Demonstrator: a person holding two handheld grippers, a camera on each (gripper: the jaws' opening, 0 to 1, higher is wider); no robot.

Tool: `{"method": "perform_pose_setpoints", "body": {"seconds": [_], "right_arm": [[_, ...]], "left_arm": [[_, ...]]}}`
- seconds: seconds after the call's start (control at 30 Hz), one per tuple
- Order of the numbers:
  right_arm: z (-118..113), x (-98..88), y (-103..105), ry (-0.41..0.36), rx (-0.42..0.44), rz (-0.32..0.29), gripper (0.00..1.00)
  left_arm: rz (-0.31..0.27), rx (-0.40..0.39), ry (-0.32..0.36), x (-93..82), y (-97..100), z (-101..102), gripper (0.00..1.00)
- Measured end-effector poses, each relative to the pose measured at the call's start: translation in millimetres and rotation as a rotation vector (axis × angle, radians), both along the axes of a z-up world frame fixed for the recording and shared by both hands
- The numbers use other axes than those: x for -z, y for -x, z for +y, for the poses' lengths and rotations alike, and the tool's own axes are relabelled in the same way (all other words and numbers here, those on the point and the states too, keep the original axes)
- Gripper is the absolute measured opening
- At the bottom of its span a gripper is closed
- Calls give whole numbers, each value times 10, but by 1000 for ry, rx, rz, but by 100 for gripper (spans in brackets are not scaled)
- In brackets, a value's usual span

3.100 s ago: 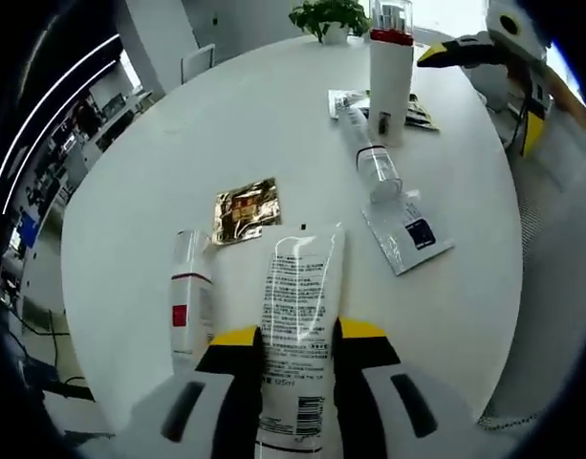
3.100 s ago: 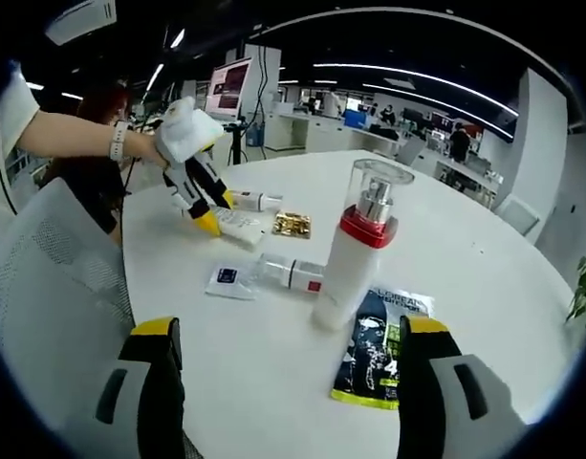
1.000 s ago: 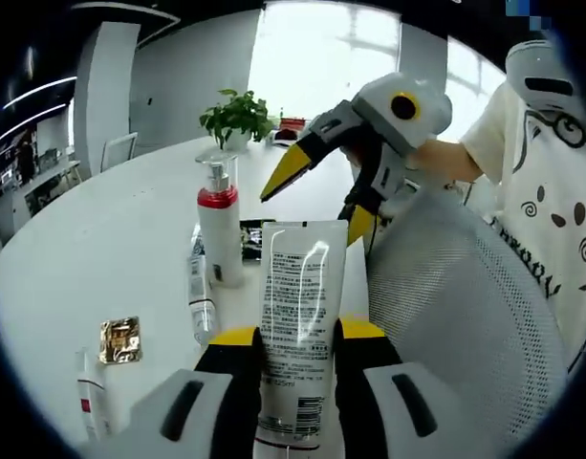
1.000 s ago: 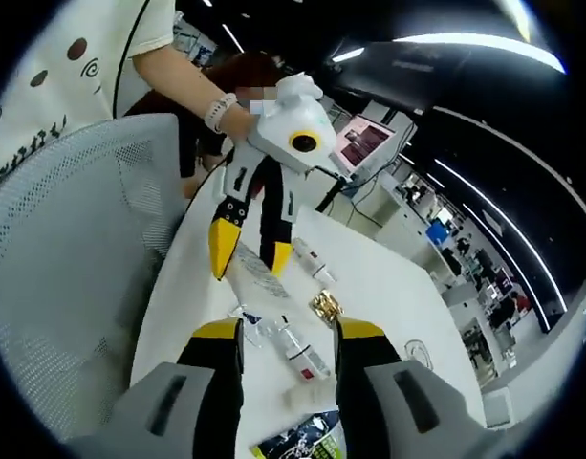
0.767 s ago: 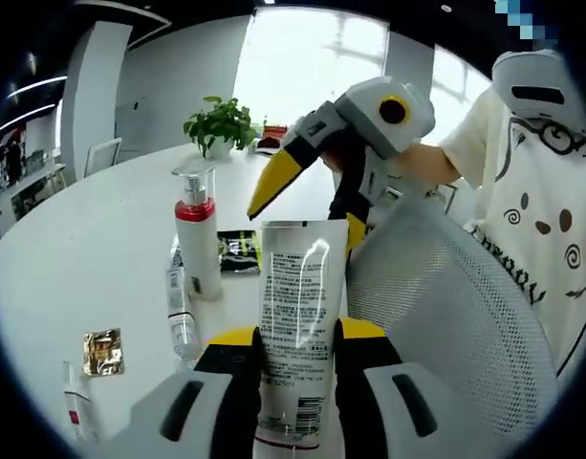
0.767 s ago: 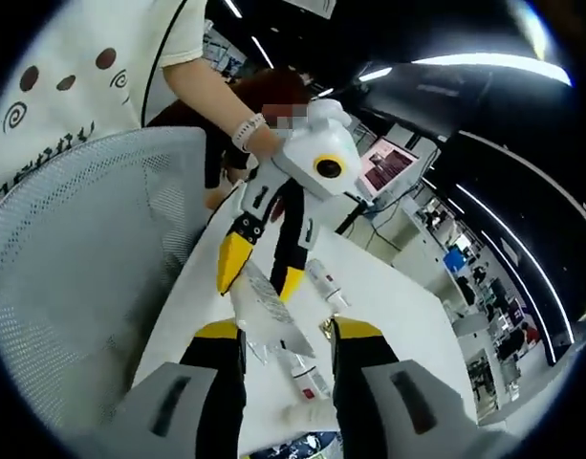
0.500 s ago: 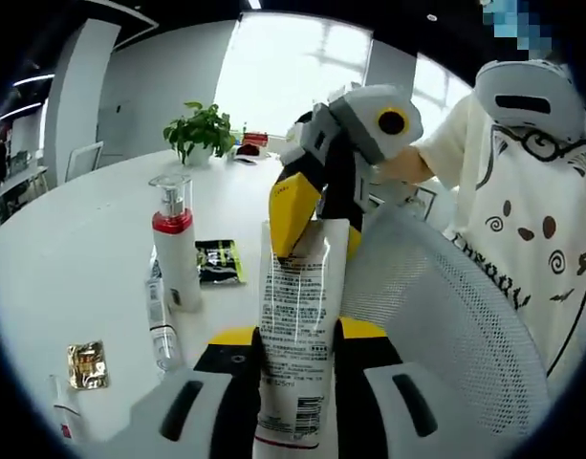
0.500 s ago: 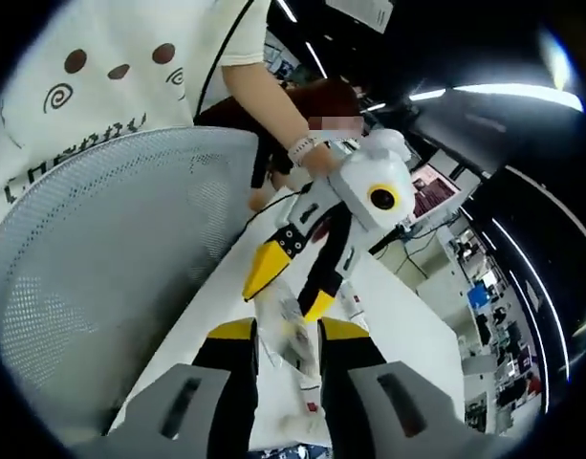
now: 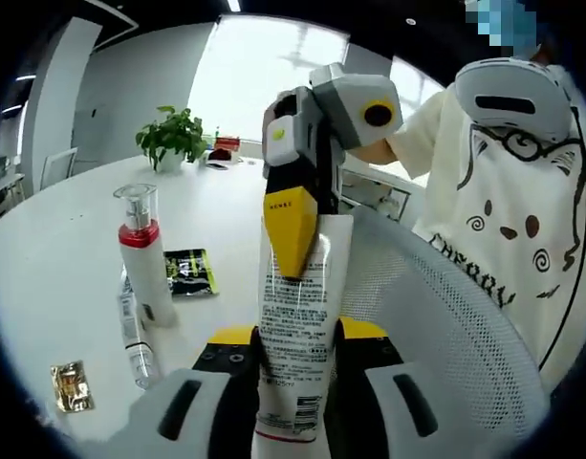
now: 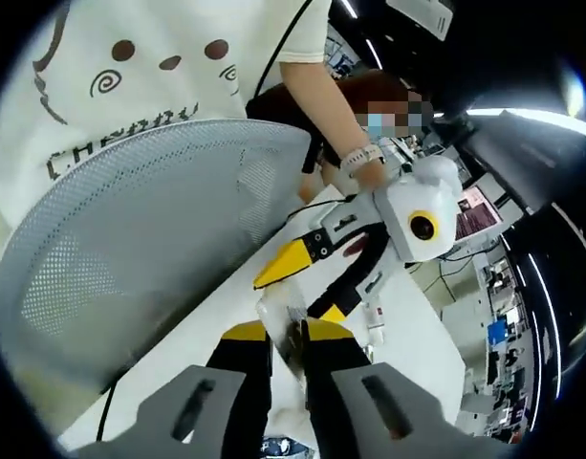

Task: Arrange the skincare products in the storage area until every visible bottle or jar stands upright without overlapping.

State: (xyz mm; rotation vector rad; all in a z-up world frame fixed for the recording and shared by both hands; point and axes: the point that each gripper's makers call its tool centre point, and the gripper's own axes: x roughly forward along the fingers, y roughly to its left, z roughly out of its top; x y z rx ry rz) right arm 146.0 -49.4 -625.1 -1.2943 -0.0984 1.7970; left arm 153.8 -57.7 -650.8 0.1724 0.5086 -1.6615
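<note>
Tube (image 9: 297, 325) sat clamped between our left gripper's (image 9: 294, 349) jaws, raised above the table (image 9: 63, 277). Our right gripper (image 10: 288, 349) had its jaws nearly shut, apparently pinching the tube's top end. Pump bottle (image 9: 141, 258) stood upright on the table.

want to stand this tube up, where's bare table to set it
Bare table lies left of the pump bottle and beyond it toward the plant. It is crowded around that bottle: a lying bottle, dark sachet, gold sachet.
</note>
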Motion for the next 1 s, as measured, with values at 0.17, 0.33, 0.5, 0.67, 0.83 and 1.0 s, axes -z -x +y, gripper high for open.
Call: {"method": "perform_pose_setpoints", "body": {"seconds": [0.17,0.33,0.5,0.67,0.83,1.0], "right_arm": [[15,25,70,80,-29,14,8],[-26,62,61,163,48,63,8],[-67,71,76,226,72,108,6],[-124,-29,-10,240,121,153,4],[-114,-83,-26,280,144,172,4],[-83,-72,-157,293,255,248,4]], "left_arm": [[-15,51,-29,63,89,-73,25],[-19,50,-32,100,82,-109,26],[-40,63,-31,98,121,-175,25],[-41,30,8,6,38,-182,22],[-51,12,7,1,-9,-201,22],[-81,-28,5,-32,-64,-135,20]]}}
